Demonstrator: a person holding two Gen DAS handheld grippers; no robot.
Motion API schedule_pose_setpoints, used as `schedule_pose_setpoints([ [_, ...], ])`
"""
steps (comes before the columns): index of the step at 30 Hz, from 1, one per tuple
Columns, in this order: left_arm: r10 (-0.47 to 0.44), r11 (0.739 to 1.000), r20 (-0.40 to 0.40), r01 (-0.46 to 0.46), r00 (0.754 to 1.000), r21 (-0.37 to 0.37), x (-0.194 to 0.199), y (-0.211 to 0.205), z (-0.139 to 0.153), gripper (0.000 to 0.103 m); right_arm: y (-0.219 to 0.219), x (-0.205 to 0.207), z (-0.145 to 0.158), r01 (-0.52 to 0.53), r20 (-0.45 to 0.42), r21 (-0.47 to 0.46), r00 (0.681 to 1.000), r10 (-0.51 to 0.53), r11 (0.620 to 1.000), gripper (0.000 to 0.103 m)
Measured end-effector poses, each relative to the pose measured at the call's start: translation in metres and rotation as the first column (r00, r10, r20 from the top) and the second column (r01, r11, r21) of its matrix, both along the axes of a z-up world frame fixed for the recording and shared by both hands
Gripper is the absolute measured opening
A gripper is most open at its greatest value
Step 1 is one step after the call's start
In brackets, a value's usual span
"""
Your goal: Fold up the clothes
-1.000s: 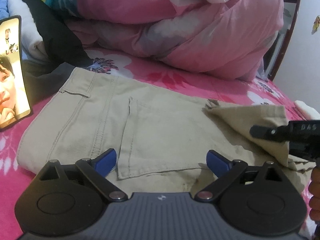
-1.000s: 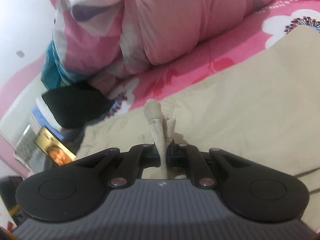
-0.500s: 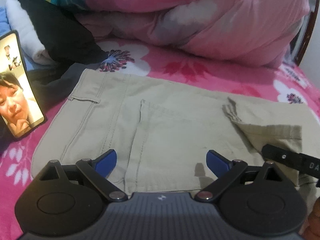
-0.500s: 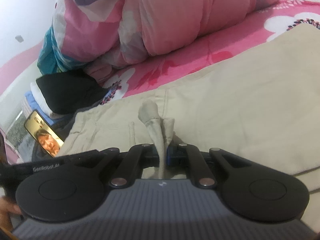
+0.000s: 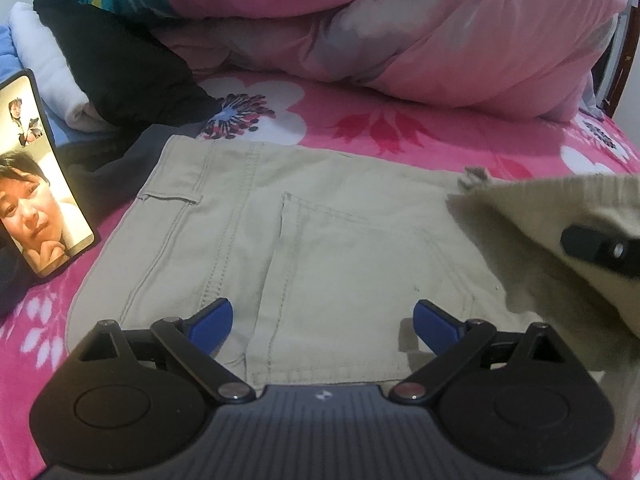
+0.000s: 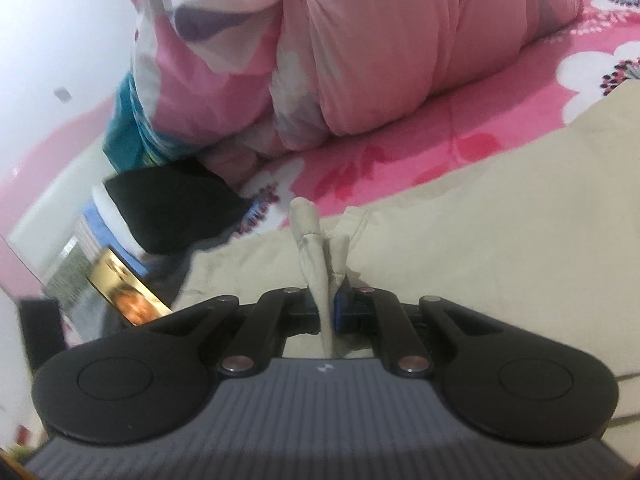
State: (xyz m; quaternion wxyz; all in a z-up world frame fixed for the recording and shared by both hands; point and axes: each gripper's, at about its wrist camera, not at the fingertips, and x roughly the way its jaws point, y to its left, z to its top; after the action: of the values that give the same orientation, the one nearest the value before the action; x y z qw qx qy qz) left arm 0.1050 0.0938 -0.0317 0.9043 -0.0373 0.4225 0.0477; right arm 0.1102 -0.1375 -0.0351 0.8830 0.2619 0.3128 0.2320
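Beige trousers (image 5: 320,216) lie flat on the pink flowered bedsheet (image 5: 400,128), waistband to the left, back pocket facing up. My left gripper (image 5: 323,322) hovers open just above their near edge, blue pads apart with nothing between them. A lifted beige trouser leg (image 5: 540,240) hangs at the right, held by the right gripper, whose black finger (image 5: 600,250) shows there. In the right wrist view my right gripper (image 6: 329,304) is shut on a pinched fold of the beige trousers (image 6: 312,236), raised above the rest of the cloth (image 6: 500,248).
A bunched pink quilt (image 5: 420,28) fills the back of the bed. Black, white and blue folded clothes (image 5: 100,64) are stacked at the left. A phone (image 5: 36,184) with a lit screen leans there, close to the waistband. A dark wooden frame (image 5: 624,56) stands far right.
My right gripper has carried the trouser leg up and leftward over the flat part. My left gripper has drifted forward over the trousers, still open.
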Motion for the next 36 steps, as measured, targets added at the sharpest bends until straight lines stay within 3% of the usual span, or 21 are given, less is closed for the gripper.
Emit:
schedule_pose_setpoints([
  [9, 0.014, 1.000, 0.001, -0.014, 1.000, -0.015, -0.003, 0.008, 0.008, 0.098, 0.011, 0.018, 0.010, -0.067, -0.018, 0.123, 0.997, 0.069, 0.990, 0.004],
  [18, 0.047, 0.999, 0.022, -0.047, 0.999, -0.018, -0.013, 0.024, 0.018, 0.098, 0.035, 0.028, 0.021, -0.128, -0.008, 0.165, 0.991, 0.131, 0.978, 0.004],
  [25, 0.091, 0.992, 0.151, -0.076, 0.984, -0.101, -0.052, 0.054, 0.021, 0.096, 0.073, 0.041, 0.020, -0.186, -0.016, 0.197, 0.981, 0.193, 0.962, 0.004],
  [28, 0.118, 0.990, 0.186, -0.101, 0.976, -0.099, -0.070, 0.064, 0.020, 0.096, 0.102, 0.046, 0.020, -0.229, 0.001, 0.186, 0.973, 0.232, 0.956, 0.004],
  [31, 0.133, 0.988, 0.205, -0.114, 0.970, -0.103, -0.088, 0.076, 0.021, 0.093, 0.138, 0.045, 0.022, -0.295, 0.049, 0.118, 0.955, 0.291, 0.948, 0.004],
  [33, 0.140, 0.985, 0.213, -0.114, 0.967, -0.127, -0.100, 0.086, 0.023, 0.093, 0.169, 0.038, 0.022, -0.340, 0.091, -0.029, 0.936, 0.341, 0.940, 0.004],
  [36, 0.149, 0.981, 0.224, -0.116, 0.963, -0.154, -0.116, 0.099, 0.025, 0.090, 0.201, 0.023, 0.011, -0.394, 0.099, -0.228, 0.900, 0.424, 0.890, 0.004],
])
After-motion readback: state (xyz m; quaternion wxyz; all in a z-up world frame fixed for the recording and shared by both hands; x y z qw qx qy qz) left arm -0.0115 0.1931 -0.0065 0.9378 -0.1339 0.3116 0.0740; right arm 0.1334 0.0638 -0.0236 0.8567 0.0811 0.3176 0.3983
